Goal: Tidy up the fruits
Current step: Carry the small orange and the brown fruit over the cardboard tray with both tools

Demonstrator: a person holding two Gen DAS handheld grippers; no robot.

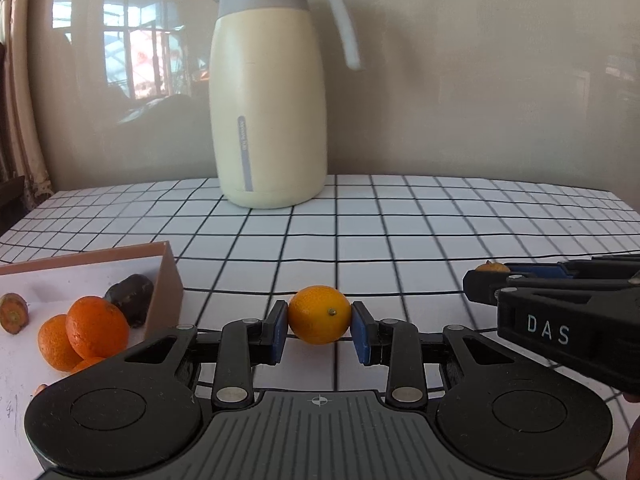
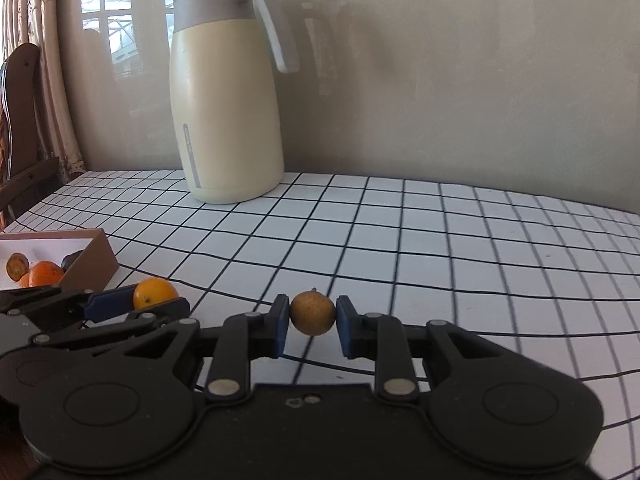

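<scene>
I have my left gripper (image 1: 319, 316) pinched on the orange kumquat (image 1: 319, 314) and my right gripper (image 2: 312, 313) clamped on the duller brown fruit (image 2: 312, 313), both lifted just above the checked cloth (image 1: 400, 224), ready for the open box (image 1: 168, 280) near left holding the other fruit.

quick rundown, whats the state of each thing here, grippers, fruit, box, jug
left gripper: shut on the yellow-orange fruit
right gripper: shut on the small brownish fruit
box: open-topped, on the checked table, holding oranges, a dark fruit and a cut brown-orange piece
jug: upright, lid down
</scene>
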